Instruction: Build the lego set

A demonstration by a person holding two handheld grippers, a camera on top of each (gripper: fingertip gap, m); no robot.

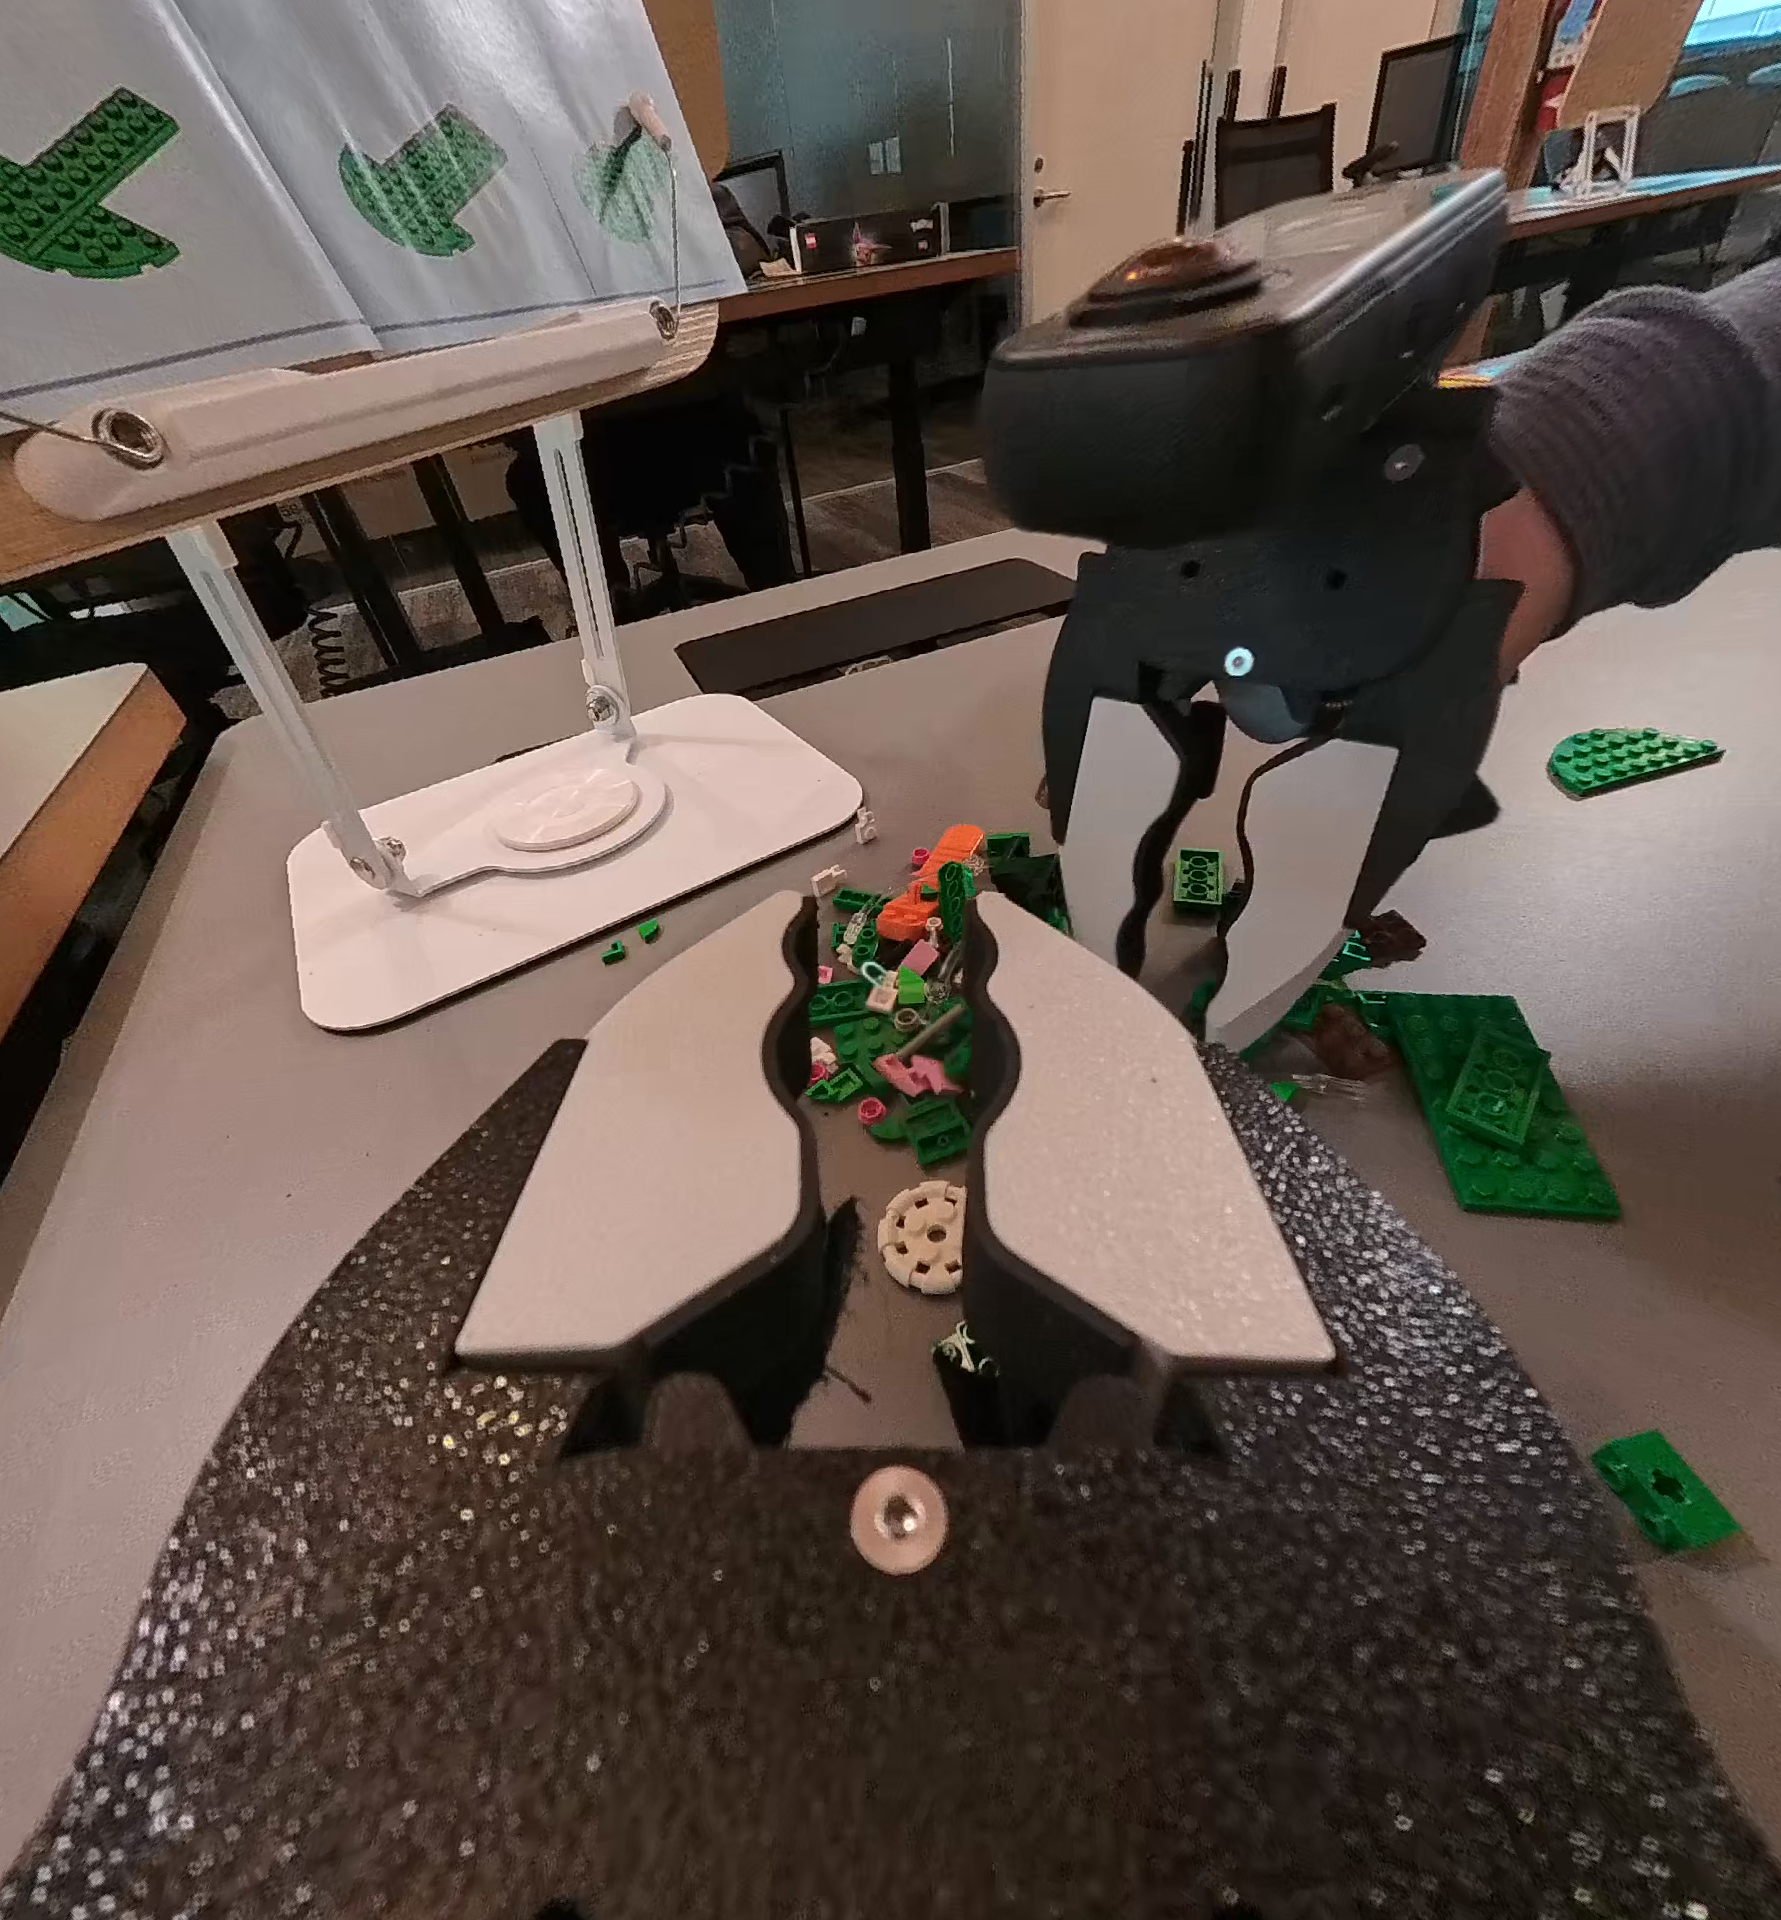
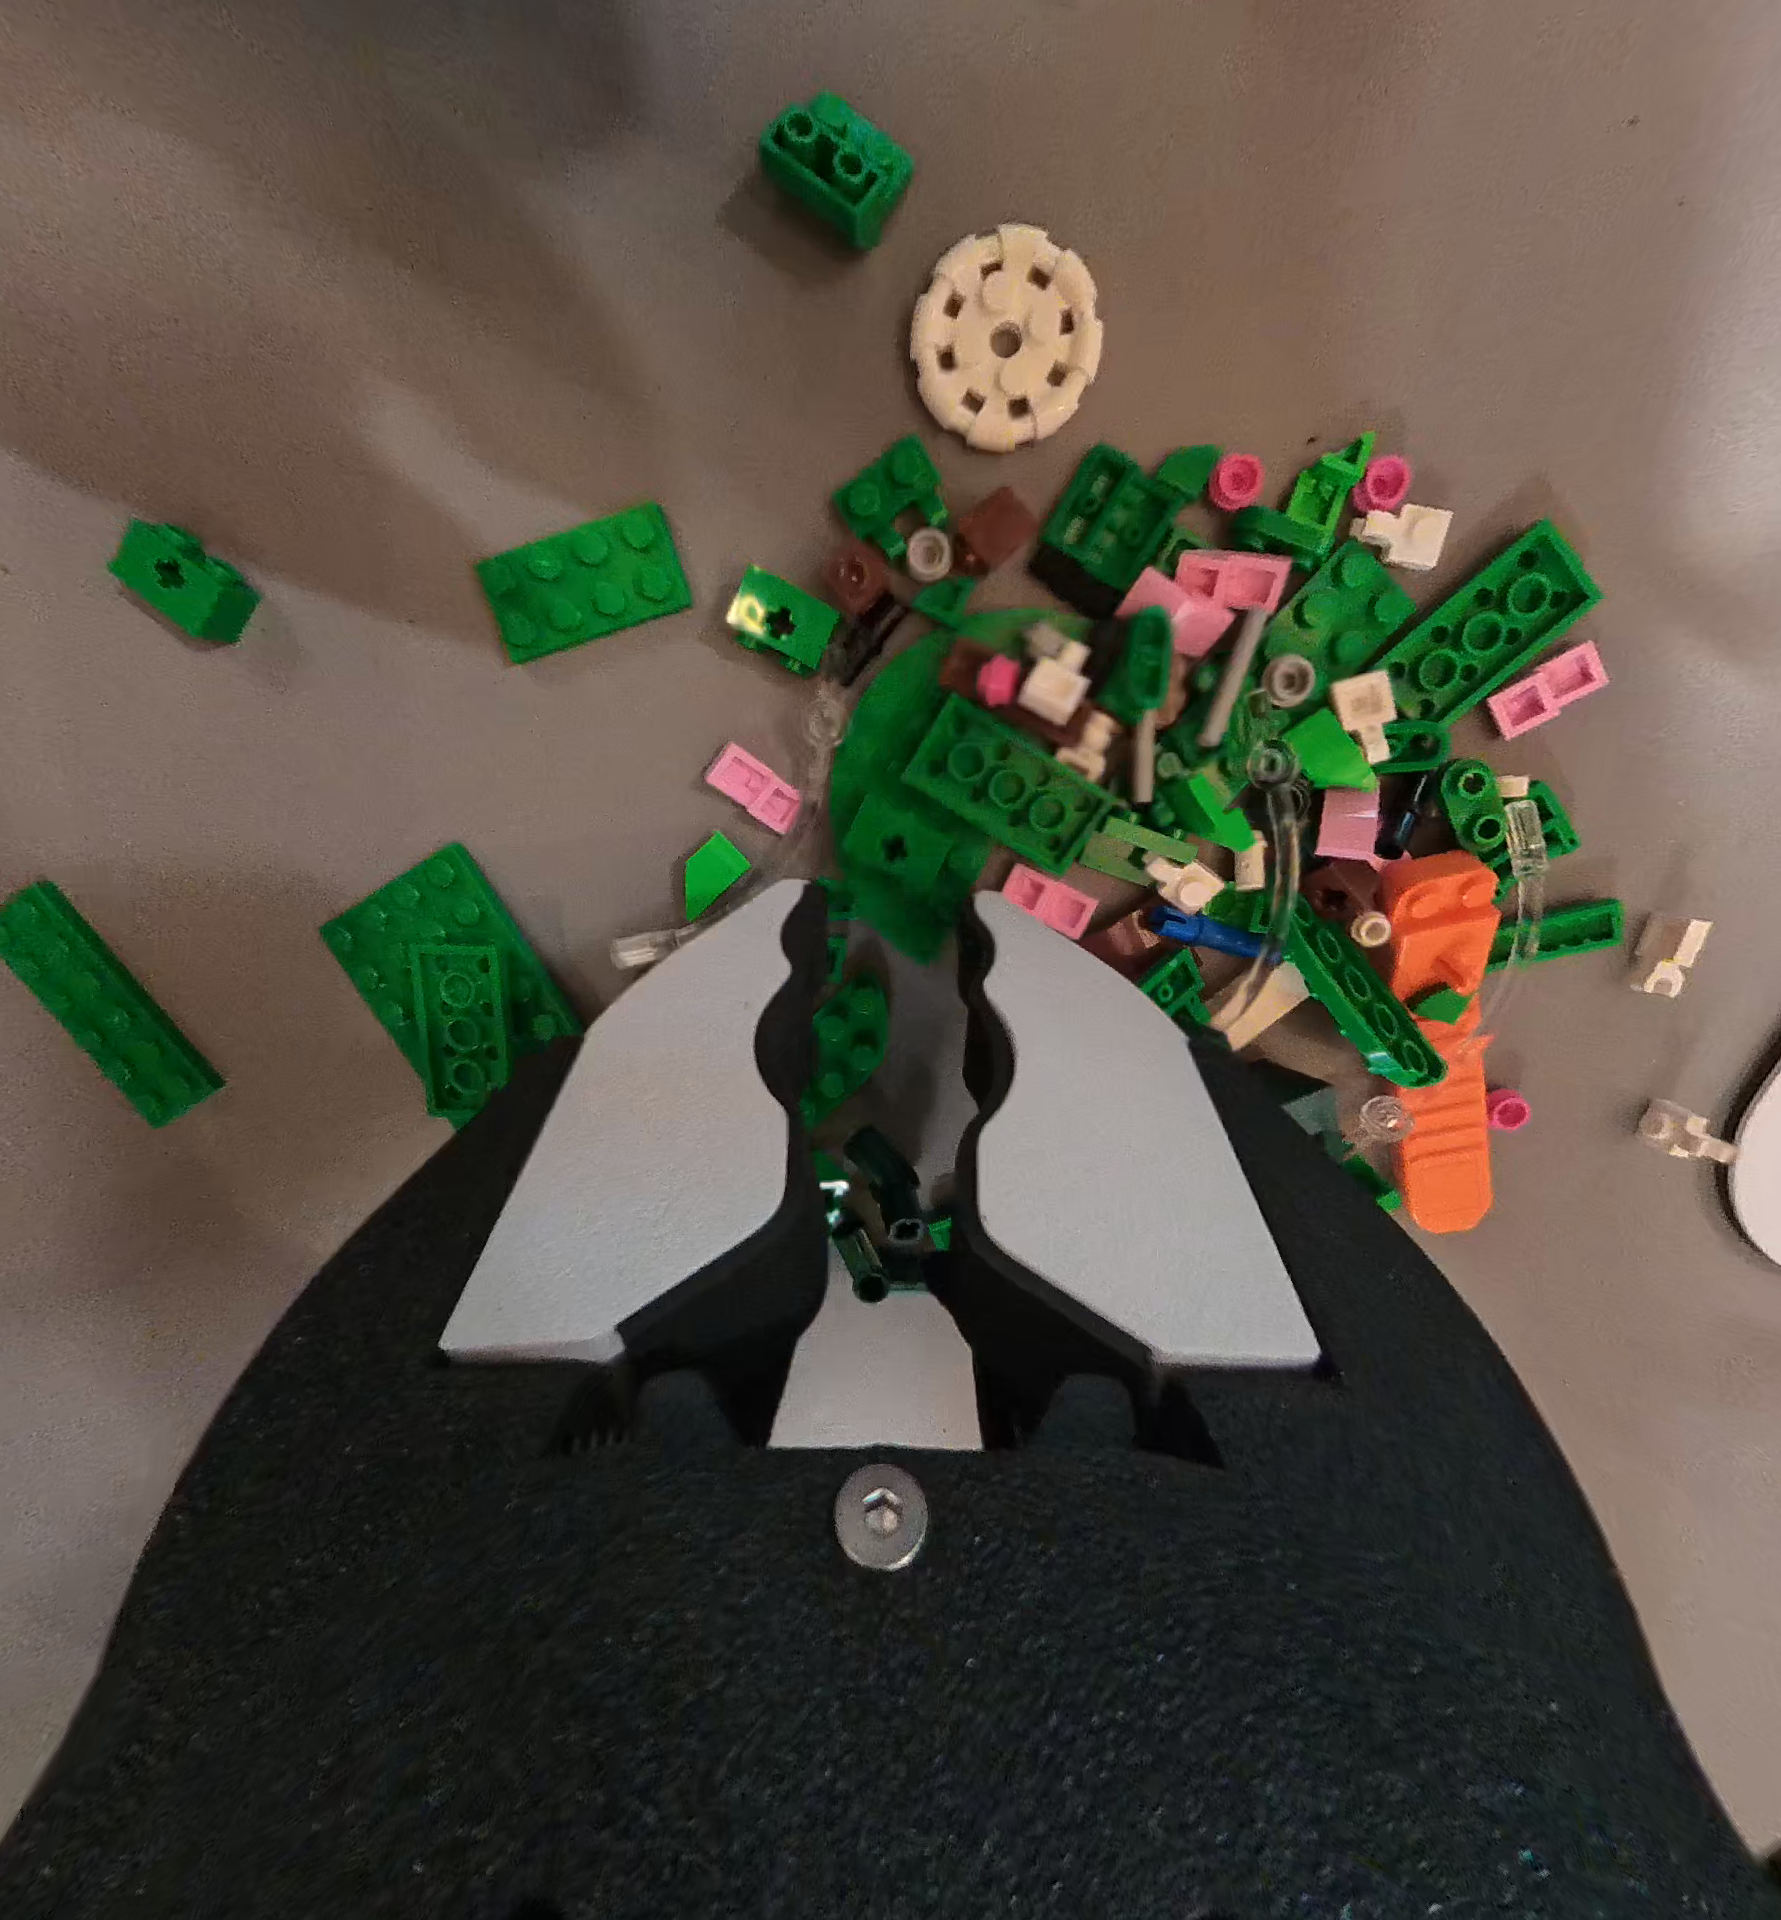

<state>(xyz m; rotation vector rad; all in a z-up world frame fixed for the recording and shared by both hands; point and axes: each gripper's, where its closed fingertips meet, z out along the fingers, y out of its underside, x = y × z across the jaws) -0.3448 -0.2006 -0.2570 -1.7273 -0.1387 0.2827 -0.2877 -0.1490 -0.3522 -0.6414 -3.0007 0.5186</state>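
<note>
The left claw [image 1: 891,925] is hanging low over the grey worktop [image 1: 190,1195], angled forward toward the brick pile [image 1: 901,997], its two fingers standing a narrow way apart with nothing between them. The right claw [image 2: 891,914] is pointing steeply down at the worktop [image 2: 294,312] from above; in the left wrist view it [image 1: 1177,966] is showing as a dark body held by a hand [image 1: 1530,582] in a grey sleeve [image 1: 1696,416], fingertips down at the pile's right edge. Its fingers are also sitting slightly parted and gripping nothing, with small dark green pieces [image 2: 881,1216] lying on the worktop in the gap. The pile [image 2: 1208,769] is lying just ahead and to the right of the right claw, a mix of green, pink, brown, white and clear bits. One cream round plate [image 2: 1005,338] is lying flat just beyond the pile, and one orange separator [image 2: 1442,1049] is lying at its right side, long axis running toward the camera. Loose on the left are lying one green 2x4 plate [image 2: 585,582], one long green plate [image 2: 96,1003] slanting diagonally, one holed green brick [image 2: 185,580], and one stacked pair of green plates [image 2: 450,982]; one green brick [image 2: 836,168] is sitting farther off. One white stand [image 1: 574,852] carrying instruction sheets [image 1: 294,177] is standing behind the pile, and one half-round green plate [image 1: 1634,758] is lying far right.
</note>
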